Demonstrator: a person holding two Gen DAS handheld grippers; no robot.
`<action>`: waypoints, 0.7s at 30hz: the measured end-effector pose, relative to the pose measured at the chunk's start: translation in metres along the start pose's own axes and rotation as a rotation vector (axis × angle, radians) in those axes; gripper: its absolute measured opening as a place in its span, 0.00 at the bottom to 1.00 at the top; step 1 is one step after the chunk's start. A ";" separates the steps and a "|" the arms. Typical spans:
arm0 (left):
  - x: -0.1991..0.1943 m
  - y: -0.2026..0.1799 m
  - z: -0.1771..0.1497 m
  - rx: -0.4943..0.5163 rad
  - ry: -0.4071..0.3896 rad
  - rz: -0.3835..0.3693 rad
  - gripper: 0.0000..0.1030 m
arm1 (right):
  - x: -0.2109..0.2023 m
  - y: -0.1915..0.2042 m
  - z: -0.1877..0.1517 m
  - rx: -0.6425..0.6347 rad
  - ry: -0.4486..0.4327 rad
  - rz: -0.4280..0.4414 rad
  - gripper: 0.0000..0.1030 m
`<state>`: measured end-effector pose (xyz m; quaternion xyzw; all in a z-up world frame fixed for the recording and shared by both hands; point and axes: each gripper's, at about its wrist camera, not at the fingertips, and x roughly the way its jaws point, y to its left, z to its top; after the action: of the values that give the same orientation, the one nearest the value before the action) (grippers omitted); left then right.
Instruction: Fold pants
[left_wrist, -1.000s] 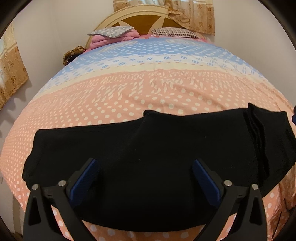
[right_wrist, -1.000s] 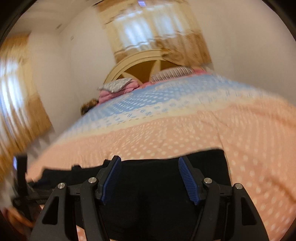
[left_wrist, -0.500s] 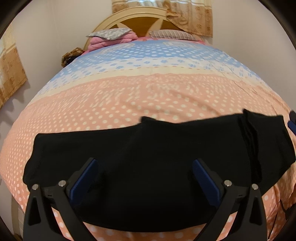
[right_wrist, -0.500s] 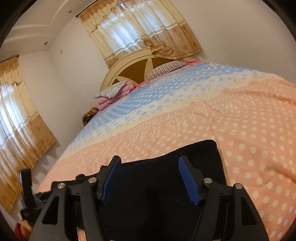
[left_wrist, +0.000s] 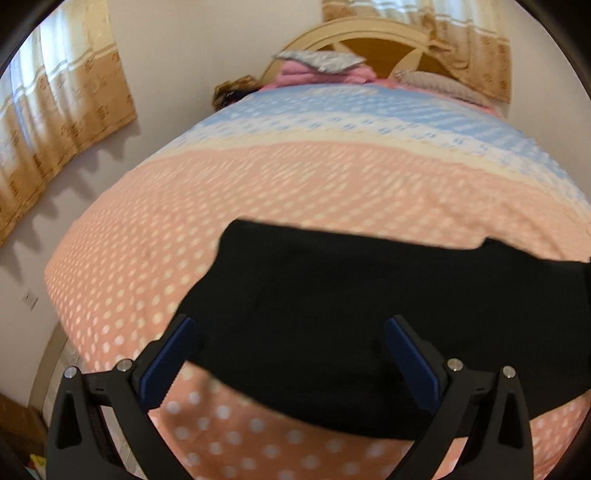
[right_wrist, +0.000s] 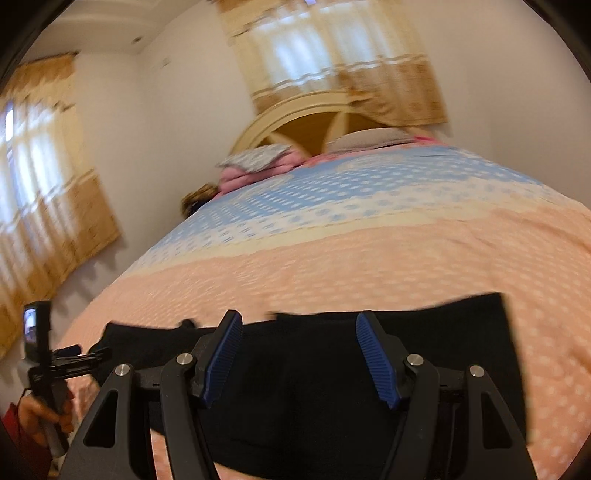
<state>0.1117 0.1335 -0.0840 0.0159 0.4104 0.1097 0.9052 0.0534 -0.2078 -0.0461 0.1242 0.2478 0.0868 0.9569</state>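
Observation:
Black pants (left_wrist: 351, 306) lie flat across the near end of the bed, stretched left to right. My left gripper (left_wrist: 291, 339) is open and empty, hovering over the pants' left part near their left end. In the right wrist view the pants (right_wrist: 424, 369) lie under my right gripper (right_wrist: 299, 339), which is open and empty above their right part. The left hand-held gripper (right_wrist: 70, 354) shows at the far left of the right wrist view, over the pants' left end.
The bed (left_wrist: 314, 184) has a polka-dot cover, peach near and blue far. Pillows and a pink blanket (left_wrist: 317, 68) lie by the headboard (left_wrist: 369, 40). Curtains (left_wrist: 55, 122) hang at left and behind. The bed's left edge drops to the floor (left_wrist: 55, 369).
My left gripper has swung left, so the pants' left end now sits near the view's middle. My right gripper has turned, with blur. Both stay open over the pants.

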 end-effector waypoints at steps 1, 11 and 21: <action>0.003 0.004 -0.002 -0.010 0.009 0.004 1.00 | 0.008 0.014 0.000 -0.015 0.019 0.033 0.64; 0.019 0.025 -0.005 -0.056 0.033 0.002 1.00 | 0.065 0.113 -0.038 -0.074 0.183 0.200 0.64; 0.031 0.027 -0.006 -0.076 0.037 -0.008 1.00 | 0.090 0.135 -0.077 -0.128 0.280 0.135 0.66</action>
<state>0.1221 0.1660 -0.1074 -0.0220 0.4226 0.1216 0.8979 0.0789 -0.0437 -0.1145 0.0659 0.3636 0.1831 0.9110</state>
